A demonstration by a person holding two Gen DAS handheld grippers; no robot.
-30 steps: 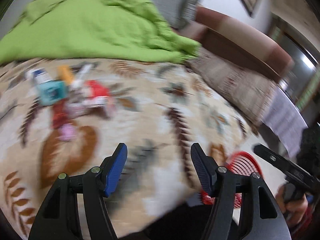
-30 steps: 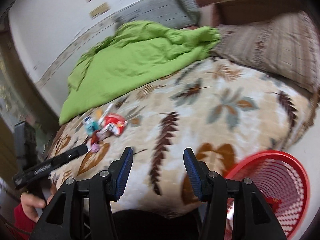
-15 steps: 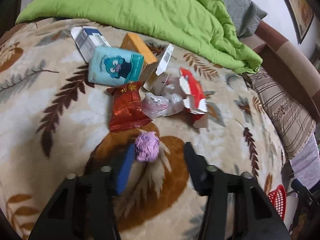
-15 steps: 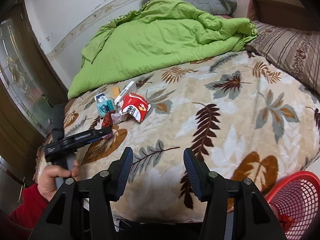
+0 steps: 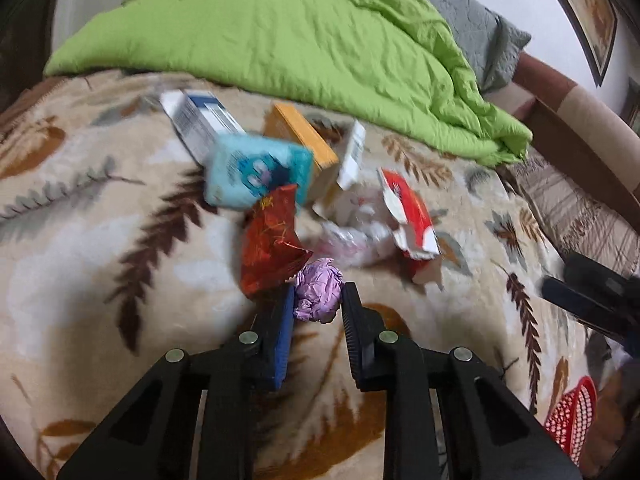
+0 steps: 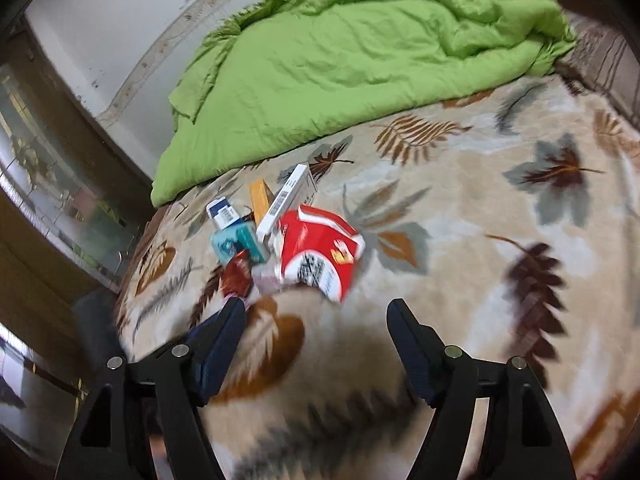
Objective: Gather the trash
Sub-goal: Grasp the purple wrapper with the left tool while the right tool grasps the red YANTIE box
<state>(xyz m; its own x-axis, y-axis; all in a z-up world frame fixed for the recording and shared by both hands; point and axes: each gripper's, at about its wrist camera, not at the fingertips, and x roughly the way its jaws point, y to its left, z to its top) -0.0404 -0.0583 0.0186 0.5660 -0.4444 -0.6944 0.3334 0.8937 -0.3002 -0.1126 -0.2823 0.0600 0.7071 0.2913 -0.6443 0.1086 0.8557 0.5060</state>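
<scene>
since earlier, left hand-held gripper [image 5: 318, 300] closing on purple wad [image 5: 319, 290] (right [image 6: 316, 320] opening, empty).

No readable words or numbers anywhere. Just barcodes on the white-and-blue box [image 6: 222, 213] and the long white box [image 6: 285, 200], beyond the right tongs. Blurred black print on the red-and-white packet [image 6: 318, 256], illegible.

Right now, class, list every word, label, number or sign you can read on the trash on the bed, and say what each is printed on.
No text can be read in either view.
Red and white carton: dark print on its white panel, blurred.
White and blue box: a barcode, digits too small.
Long white box: a barcode strip, unreadable.
Teal box: a blue cartoon figure, no legible words.
Red foil wrapper: gold markings, blurred.
</scene>
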